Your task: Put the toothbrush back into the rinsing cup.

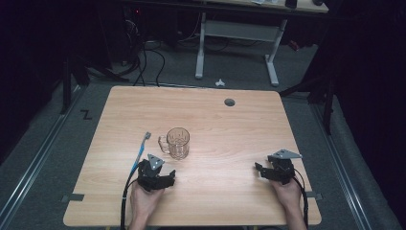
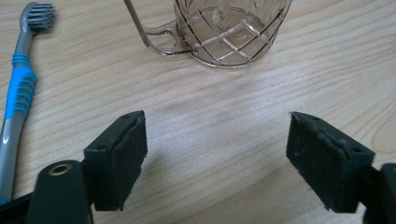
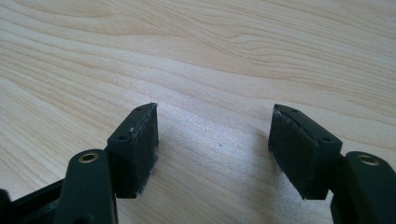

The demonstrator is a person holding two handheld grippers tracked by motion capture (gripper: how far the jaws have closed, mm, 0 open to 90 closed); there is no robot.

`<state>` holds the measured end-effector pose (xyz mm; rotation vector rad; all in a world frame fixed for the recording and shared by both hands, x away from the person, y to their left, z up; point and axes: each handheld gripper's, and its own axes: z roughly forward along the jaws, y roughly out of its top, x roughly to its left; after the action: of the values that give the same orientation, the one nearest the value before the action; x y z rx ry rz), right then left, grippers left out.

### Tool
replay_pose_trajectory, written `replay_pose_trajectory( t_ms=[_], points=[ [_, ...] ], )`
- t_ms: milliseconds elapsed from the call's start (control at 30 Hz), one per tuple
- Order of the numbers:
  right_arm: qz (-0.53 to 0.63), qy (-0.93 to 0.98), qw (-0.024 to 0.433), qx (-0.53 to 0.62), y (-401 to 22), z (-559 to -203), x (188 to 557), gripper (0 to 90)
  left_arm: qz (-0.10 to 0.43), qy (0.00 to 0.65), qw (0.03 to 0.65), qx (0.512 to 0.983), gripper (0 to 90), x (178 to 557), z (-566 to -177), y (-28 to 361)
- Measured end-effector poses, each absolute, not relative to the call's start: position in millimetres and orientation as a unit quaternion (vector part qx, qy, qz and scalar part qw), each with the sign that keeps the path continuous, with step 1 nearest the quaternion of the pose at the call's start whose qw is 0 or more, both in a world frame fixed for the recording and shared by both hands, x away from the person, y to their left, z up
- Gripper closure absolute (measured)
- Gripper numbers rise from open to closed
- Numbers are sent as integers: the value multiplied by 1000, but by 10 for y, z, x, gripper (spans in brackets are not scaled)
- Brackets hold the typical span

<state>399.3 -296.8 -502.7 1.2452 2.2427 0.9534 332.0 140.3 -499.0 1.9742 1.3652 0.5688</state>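
**Both grippers spread, mug and toothbrush untouched**

Clear glass mug standing upright left of worktop centre, handle toward left edge. Diamond-cut pattern on wall, smooth loop handle. Nothing visible inside from high view; top cut off in left gripper view, rim hidden there.

Toothbrush lying flat just beside mug, on its left-edge side, apart from it. Grey handle, blue ribbed grip, dark bristles at far end; tail end hidden behind jaw in left gripper view.

Left gripper near front edge, jaws spread wide, bare wood between matte black pads, mug ahead, no contact.

Right gripper near front right corner, well apart from mug, jaws spread, gripping nothing.

Worktop: light wood grain, rounded corners, round grommet hole near far edge.
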Motion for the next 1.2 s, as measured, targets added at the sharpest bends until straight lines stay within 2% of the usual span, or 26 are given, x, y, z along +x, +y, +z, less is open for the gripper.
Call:
replay_pose_trajectory(
  t_ms=[100,300,467,900,1200],
  points=[
    [341,803,201,446,-2968,-5027,3993,337,206,520,335,758,253,3310,-4987,1418],
    [341,803,201,446,-2968,-5027,3993,337,215,519,337,755,255,3283,-4963,1435],
    [341,803,201,446,-2968,-5027,3993,337,227,521,336,751,297,3252,-4933,1471],
    [341,803,201,446,-2967,-5027,3992,337,223,529,336,746,301,3222,-4907,1553],
    [341,803,201,446,-2967,-5027,3992,337,225,527,349,742,353,3193,-4829,1633]
  ],
)
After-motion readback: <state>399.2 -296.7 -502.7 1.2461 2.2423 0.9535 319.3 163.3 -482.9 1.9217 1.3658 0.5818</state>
